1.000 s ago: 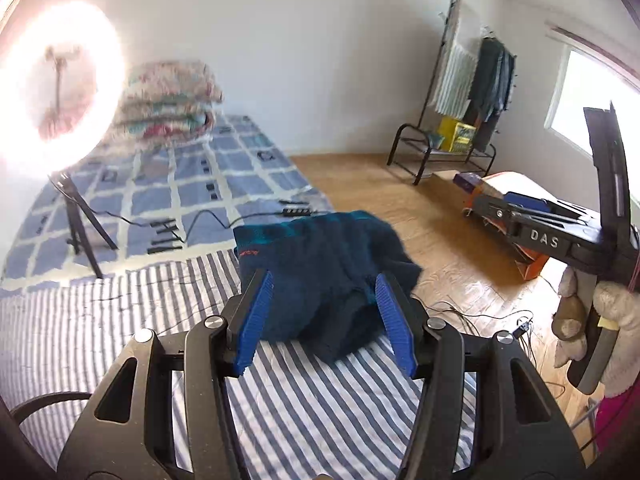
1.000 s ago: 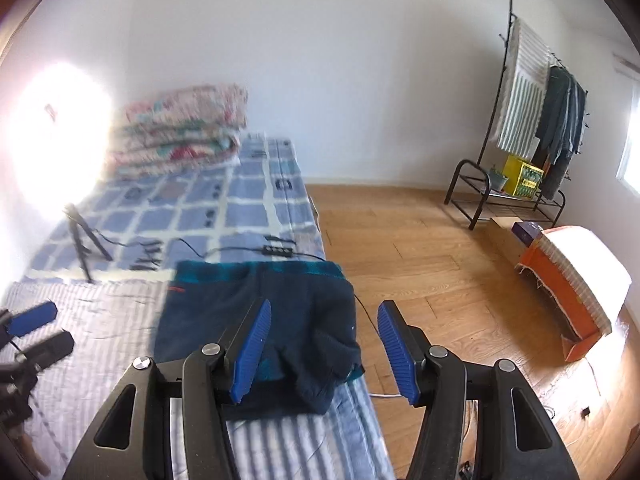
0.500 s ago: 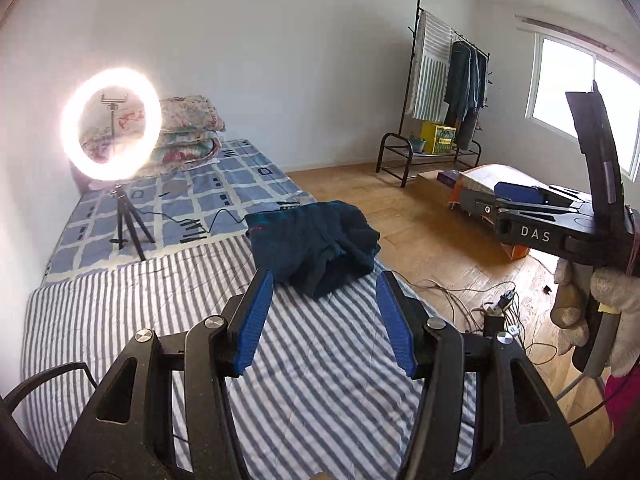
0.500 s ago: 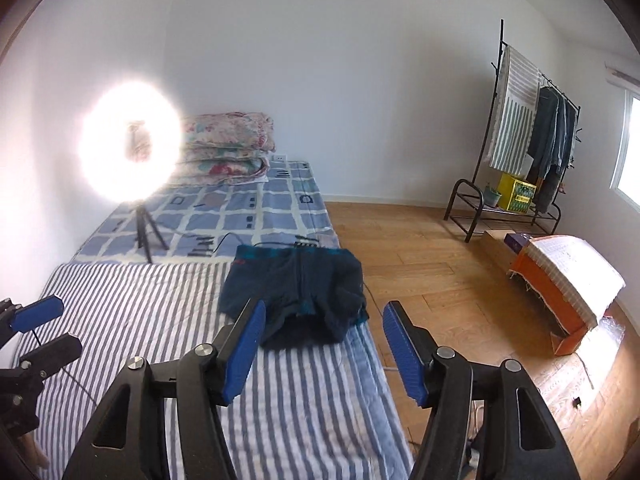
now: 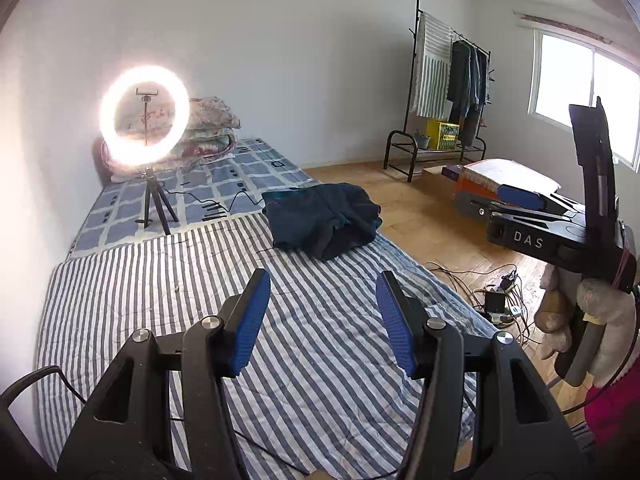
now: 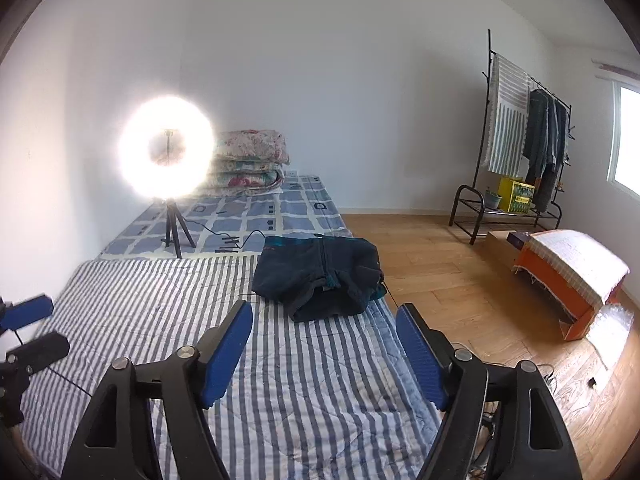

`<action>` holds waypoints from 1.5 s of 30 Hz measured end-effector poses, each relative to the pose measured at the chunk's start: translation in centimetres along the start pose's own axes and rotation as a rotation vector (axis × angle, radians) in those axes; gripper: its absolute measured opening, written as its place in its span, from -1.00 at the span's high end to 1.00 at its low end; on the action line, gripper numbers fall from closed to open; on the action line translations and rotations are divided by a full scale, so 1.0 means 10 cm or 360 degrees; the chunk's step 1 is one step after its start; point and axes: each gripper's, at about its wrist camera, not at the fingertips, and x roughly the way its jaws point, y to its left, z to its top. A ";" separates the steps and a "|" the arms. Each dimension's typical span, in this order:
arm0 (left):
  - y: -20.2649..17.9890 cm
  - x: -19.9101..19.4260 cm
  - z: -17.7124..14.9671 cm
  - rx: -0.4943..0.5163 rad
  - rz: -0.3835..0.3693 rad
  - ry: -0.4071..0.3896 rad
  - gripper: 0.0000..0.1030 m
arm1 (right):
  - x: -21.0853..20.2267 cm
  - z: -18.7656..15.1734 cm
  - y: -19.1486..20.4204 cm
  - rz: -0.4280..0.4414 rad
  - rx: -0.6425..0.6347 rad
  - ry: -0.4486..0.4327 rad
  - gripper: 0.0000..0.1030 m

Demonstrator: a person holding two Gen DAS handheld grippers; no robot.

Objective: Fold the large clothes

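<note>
A dark navy garment [image 5: 322,218] lies folded in a loose bundle on the striped bed cover [image 5: 168,300], near the bed's right edge; it also shows in the right wrist view [image 6: 320,274]. My left gripper [image 5: 322,290] is open and empty, well back from the garment above the stripes. My right gripper [image 6: 326,318] is open and empty, also back from the garment. The right gripper shows from the side in the left wrist view [image 5: 532,204]. The left gripper's blue fingertips [image 6: 26,312] show at the left edge of the right wrist view.
A lit ring light on a tripod [image 5: 146,120] stands on the checked blanket [image 5: 224,176] behind the garment, its cable trailing nearby. Folded quilts [image 6: 248,164] lie at the head. Clothes rack [image 6: 516,128], orange box [image 6: 568,276] and floor cables [image 5: 492,296] are to the right.
Both grippers have pulled back and up from the garment, which now lies farther away on the bed. Both stay open and empty.
</note>
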 end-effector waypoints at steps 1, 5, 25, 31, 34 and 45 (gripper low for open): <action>-0.01 -0.03 -0.04 0.0008 0.0008 -0.0008 -0.12 | 0.00 -0.03 0.02 0.0008 0.0010 -0.0003 -0.58; 0.00 -0.06 -0.15 0.0004 0.0008 -0.0021 -0.42 | 0.02 -0.10 0.11 0.0006 -0.0020 -0.0009 -0.67; 0.10 0.00 -0.34 0.0072 0.0152 -0.0056 -1.00 | 0.07 -0.46 0.16 -0.0046 0.0013 -0.0034 -0.99; 0.11 -0.01 -0.38 0.0089 0.0195 -0.0064 -1.00 | 0.10 -0.47 0.16 -0.0054 0.0027 -0.0033 -0.99; 0.13 0.00 -0.38 0.0076 0.0197 -0.0060 -1.00 | 0.12 -0.47 0.14 -0.0059 0.0042 -0.0028 -0.99; 0.18 0.01 -0.42 0.0038 0.0233 -0.0068 -1.00 | 0.15 -0.47 0.12 -0.0062 0.0051 -0.0037 -0.99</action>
